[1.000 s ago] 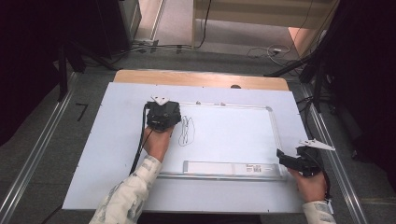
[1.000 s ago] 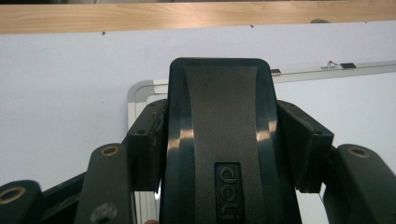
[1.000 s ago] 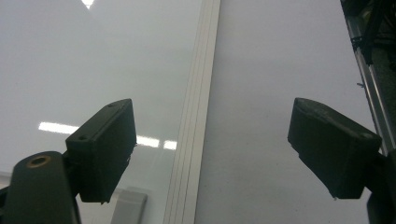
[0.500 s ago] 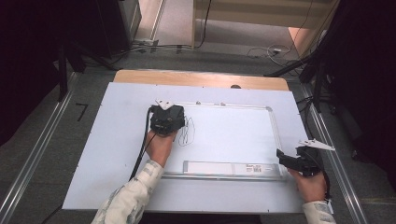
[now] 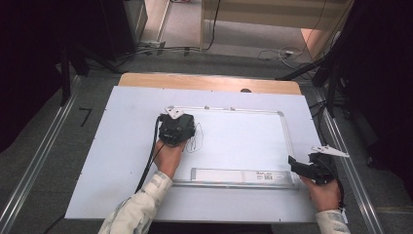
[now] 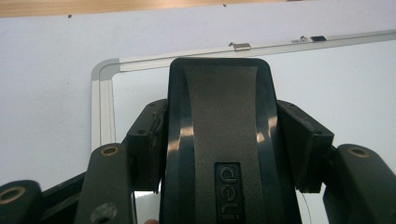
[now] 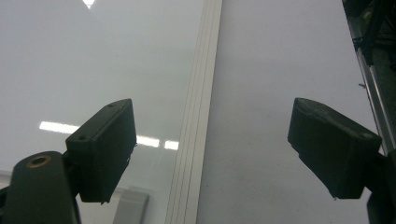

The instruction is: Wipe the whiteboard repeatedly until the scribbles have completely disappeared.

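Hidden and cut-off parts

Eraser (image 6: pixel 223 154) cut off by bottom edge in left gripper view, hiding the whiteboard (image 6: pixel 355 93) behind it. Scribble (image 5: pixel 196 141) partly covered by left gripper (image 5: pixel 176 127); label print on tray (image 5: pixel 241 175) too small to read.

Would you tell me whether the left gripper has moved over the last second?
Yes: the left gripper has slid slightly rightward along the whiteboard, away from its left frame edge.

High view overhead, gripper views close, sharing whiteboard (image 5: pixel 243 141)
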`<action>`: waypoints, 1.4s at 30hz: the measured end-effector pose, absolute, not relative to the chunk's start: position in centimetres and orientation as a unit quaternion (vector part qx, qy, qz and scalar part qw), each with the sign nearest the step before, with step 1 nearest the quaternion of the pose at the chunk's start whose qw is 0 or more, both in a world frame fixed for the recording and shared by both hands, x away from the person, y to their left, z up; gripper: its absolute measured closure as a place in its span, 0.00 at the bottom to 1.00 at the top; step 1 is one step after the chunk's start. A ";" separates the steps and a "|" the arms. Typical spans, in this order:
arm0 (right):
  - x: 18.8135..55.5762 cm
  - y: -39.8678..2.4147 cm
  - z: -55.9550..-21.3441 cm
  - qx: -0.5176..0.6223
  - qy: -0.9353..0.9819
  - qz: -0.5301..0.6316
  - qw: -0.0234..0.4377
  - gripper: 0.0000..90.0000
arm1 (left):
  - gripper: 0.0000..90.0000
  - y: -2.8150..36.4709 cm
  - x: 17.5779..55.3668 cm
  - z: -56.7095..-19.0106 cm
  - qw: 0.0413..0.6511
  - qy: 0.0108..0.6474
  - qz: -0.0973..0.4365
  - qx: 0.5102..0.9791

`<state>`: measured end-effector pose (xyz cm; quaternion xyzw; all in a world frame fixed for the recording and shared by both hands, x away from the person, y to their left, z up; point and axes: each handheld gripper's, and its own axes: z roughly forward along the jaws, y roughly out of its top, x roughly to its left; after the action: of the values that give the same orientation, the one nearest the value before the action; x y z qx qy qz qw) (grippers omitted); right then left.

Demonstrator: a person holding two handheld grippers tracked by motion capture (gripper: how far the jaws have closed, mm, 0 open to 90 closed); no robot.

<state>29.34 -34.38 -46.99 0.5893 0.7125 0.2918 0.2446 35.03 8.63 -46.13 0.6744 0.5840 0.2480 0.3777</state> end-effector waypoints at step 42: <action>29.4 -34.4 -47.0 0.591 0.711 0.293 0.242 0.16 | 0.46 6.0 34.6 -49.0 0.356 0.570 0.232 0.703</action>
<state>29.37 -34.42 -46.99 0.5910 0.7114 0.2933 0.2421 34.63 5.97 -48.99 0.7031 0.5697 0.2325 0.3565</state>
